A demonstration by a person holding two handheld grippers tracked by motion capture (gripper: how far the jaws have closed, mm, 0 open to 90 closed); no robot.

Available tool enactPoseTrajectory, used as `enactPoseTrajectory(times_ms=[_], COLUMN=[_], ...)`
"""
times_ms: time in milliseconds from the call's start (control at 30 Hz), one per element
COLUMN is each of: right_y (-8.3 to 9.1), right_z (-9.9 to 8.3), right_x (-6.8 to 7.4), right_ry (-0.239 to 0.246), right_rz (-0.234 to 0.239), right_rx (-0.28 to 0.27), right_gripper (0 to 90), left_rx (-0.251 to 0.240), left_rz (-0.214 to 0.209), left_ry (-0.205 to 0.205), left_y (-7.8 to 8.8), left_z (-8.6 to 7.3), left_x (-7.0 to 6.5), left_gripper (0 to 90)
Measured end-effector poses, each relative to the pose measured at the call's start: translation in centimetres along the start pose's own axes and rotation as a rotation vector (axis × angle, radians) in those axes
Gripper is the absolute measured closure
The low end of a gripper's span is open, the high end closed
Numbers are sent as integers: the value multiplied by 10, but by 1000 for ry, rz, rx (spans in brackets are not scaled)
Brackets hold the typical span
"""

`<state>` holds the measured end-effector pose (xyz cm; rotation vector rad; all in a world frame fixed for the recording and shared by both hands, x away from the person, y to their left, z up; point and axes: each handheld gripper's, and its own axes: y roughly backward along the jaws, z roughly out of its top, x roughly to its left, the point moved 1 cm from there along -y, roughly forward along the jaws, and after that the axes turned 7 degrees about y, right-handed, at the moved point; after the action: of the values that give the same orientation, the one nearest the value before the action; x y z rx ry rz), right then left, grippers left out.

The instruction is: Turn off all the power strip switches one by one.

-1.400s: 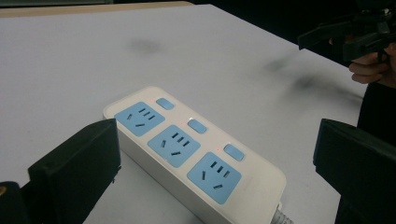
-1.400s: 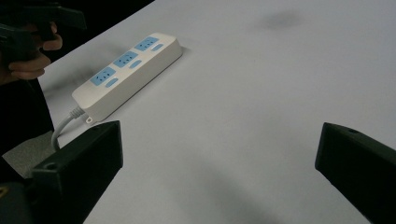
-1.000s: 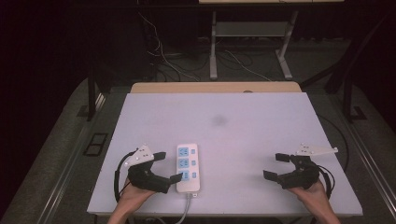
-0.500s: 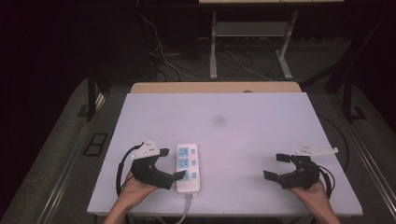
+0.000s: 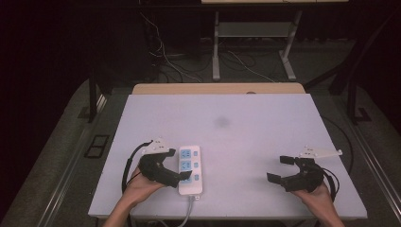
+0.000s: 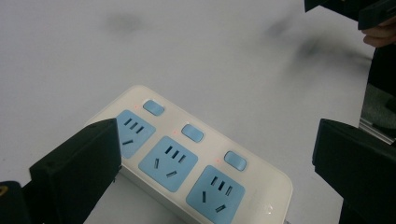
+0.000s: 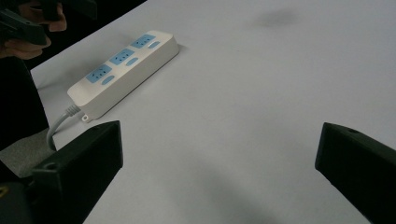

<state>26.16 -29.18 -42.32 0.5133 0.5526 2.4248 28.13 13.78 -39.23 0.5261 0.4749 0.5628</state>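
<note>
White table: matte top, faint dark smudge near centre. Wooden board edge along far side. White power strip near front-left edge: three blue sockets, three blue switches, grey cord running off near edge. Beyond table: dark floor, loose cables, grey metal stand legs. Black floor outlet plate left of table.

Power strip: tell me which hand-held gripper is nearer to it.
Left. The left hand-held gripper hangs open right at the power strip, its jaws spread around the near-left side. The right hand-held gripper is open far off across bare table.
</note>
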Motion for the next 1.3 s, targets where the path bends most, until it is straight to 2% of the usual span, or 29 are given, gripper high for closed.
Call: enactPoseTrajectory(times_ms=[267,633,833,933,967,1000,1033,1067,1100,1133,1167,1300], right_y=[0,0,-1,0,0,0,0,0,0,0,0,0], right_z=[-1,-1,-1,-1,-1,-1,-1,-1,-1,-1,-1,-1], right_x=[0,0,0,0,0,1,1,1,1,1,1,1], right_ry=[1,4,6,6,6,6,6,7,8,8,8,7], right_rz=[-1,1,2,2,2,1,1,1,1,0,0,1], right_rx=[2,1,2,0,0,0,0,0,1,1,1,2], right_gripper=[7,7,7,7,7,7,7,7,7,7,7,7], left_rx=[57,146,191,209,213,216,220,224,227,230,236,245], left_rz=[-17,-46,-65,-46,-40,-40,-40,-40,-47,-52,-61,-65], left_ry=[-22,-88,-128,-148,-150,-151,-153,-152,-154,-154,-151,-154], left_y=[-11,-28,-35,-37,-38,-38,-38,-39,-39,-39,-40,-42], left_z=[4,12,14,14,14,14,14,14,14,14,14,13], left_x=[-2,-11,-16,-17,-17,-17,-16,-16,-15,-15,-15,-15], left_gripper=[3,15,68,169,169,267,267,319,426,483,483,643])
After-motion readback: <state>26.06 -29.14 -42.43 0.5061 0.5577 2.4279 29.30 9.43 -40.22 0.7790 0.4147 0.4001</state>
